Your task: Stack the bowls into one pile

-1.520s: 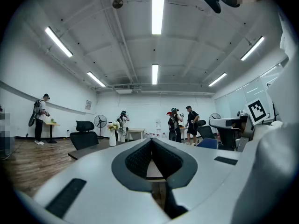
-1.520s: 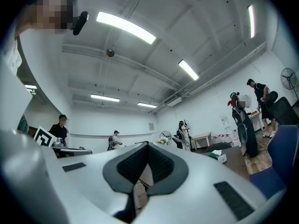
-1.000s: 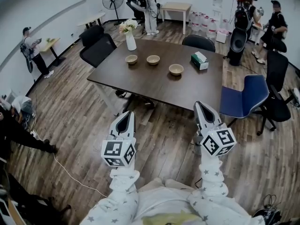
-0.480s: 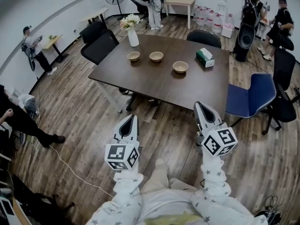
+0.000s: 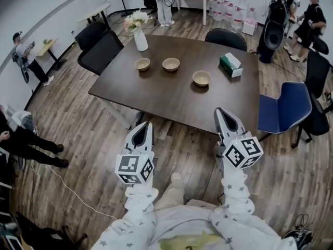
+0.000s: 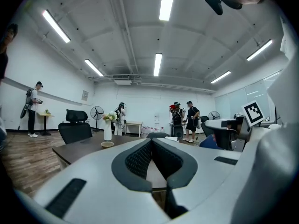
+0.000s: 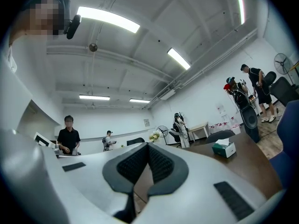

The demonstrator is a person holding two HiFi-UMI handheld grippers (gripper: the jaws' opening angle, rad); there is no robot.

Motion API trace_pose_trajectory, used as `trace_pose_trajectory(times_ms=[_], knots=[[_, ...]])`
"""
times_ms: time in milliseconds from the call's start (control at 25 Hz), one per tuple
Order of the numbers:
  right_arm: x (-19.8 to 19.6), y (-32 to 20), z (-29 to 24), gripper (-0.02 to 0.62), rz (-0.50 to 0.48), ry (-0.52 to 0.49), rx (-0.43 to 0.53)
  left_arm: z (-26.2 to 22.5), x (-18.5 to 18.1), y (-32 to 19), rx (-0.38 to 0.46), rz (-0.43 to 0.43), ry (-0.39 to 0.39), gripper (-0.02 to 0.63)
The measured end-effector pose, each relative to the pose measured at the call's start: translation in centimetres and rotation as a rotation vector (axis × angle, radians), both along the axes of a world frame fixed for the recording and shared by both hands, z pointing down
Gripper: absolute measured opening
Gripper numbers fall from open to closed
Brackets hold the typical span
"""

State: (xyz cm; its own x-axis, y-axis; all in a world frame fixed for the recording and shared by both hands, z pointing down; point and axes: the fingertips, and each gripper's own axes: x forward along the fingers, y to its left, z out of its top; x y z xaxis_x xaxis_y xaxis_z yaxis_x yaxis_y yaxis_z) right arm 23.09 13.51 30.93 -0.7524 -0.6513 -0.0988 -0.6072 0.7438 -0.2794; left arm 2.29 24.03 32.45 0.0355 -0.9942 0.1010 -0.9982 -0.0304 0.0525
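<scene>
Overhead, the left bowl (image 5: 142, 64), middle bowl (image 5: 170, 64) and right bowl (image 5: 202, 78) stand apart on the tabletop (image 5: 171, 98), well ahead of the left gripper (image 5: 143, 126) and right gripper (image 5: 221, 112). Left gripper view: jaws together, nothing between. Right gripper view: jaws likewise together, empty.

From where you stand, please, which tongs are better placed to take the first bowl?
Right, probably: the right tongs sit closest to the nearest bowl; the left tongs face the two farther bowls. Both are shut.
</scene>
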Motion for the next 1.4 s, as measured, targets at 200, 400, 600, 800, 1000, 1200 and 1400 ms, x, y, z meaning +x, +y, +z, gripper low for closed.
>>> trace_pose_trajectory(times_ms=[200, 400, 600, 800, 1000, 1200, 1400], knots=[[-3.8, -4.6, 0.0, 0.021, 0.026, -0.006, -0.022, -0.2, -4.1, -5.0, 0.000, 0.031, 0.008, 0.026], [-6.0, -7.2, 0.8, 0.021, 0.068, 0.005, -0.049, 0.4, -6.2, -8.4, -0.016, 0.079, 0.023, 0.026], [-6.7, -9.3, 2.3, 0.021, 0.098, 0.029, -0.086, 2.0, -7.3, -11.0, -0.046, 0.104, 0.052, 0.026], [-7.1, -12.5, 3.9, 0.021, 0.125, 0.033, -0.128, 3.8, -7.9, -14.1, -0.084, 0.124, 0.074, 0.026], [-8.4, -17.3, 5.2, 0.021, 0.138, 0.028, -0.159, 5.4, -9.5, -18.3, -0.117, 0.121, 0.083, 0.026], [-9.4, -22.4, 5.4, 0.021, 0.157, 0.026, -0.172, 5.8, -10.7, -23.7, -0.129, 0.140, 0.090, 0.026], [-8.8, -27.1, 6.1, 0.021, 0.197, 0.035, -0.197, 6.8, -9.9, -28.6, -0.158, 0.187, 0.117, 0.026]])
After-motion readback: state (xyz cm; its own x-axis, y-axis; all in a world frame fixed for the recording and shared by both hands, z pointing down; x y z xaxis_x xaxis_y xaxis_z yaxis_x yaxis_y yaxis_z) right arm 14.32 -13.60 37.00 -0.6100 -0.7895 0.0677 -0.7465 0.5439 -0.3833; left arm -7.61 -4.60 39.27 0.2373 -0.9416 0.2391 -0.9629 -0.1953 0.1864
